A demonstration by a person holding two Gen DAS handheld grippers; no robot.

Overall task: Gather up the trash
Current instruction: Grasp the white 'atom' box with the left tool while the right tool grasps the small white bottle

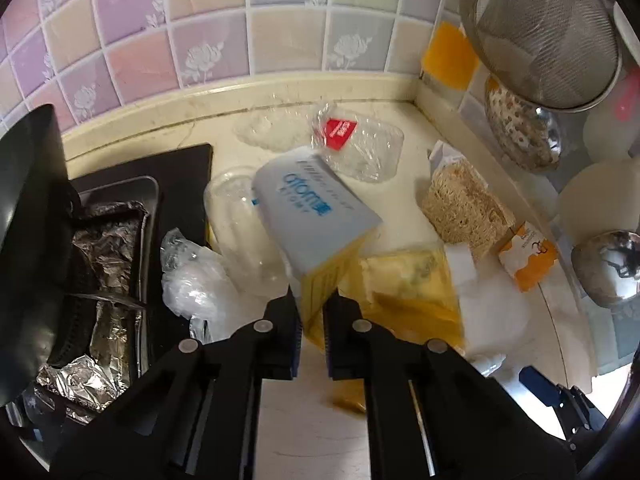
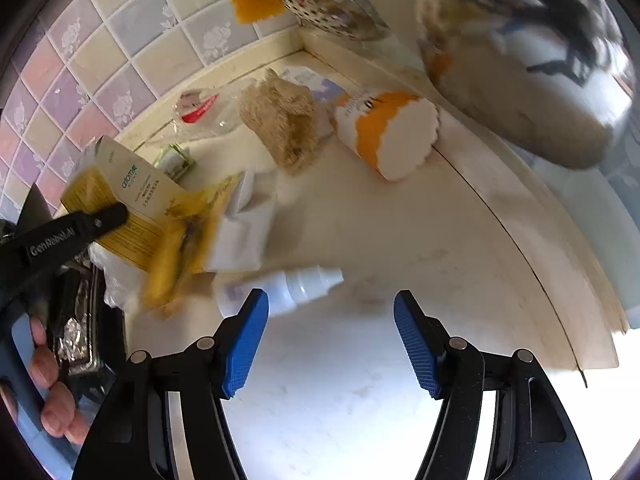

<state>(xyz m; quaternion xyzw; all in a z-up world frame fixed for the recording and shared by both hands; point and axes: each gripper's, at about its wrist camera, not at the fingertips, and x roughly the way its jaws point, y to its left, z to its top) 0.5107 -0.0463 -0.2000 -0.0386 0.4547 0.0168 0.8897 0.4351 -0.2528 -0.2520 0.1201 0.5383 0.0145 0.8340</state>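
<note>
A crushed white and yellow carton [image 1: 316, 216] with blue lettering tilts up from the pale counter [image 1: 304, 420]. My left gripper [image 1: 312, 320] is shut on its yellow lower end. The right wrist view shows the same carton [image 2: 132, 200] with a black left gripper fingertip [image 2: 108, 216] pressed on it. My right gripper [image 2: 331, 312] stands open, blue pads wide apart and nothing between them. A small white bottle [image 2: 296, 286] lies on its side just beyond its left finger. Clear wrappers with a red label [image 1: 348, 140], a crumpled plastic bag [image 1: 192, 280] and a clear plastic container [image 1: 232, 208] lie around the carton.
A foil-lined tray [image 1: 108, 240] sits on the black hob at the left. A loofah [image 1: 460, 204], a white foam block [image 1: 464, 264] and an orange and white box [image 1: 528, 256] lie toward the corner. A mesh strainer [image 1: 540, 28] and a ladle [image 1: 608, 264] hang on the right. Tiled walls close the back.
</note>
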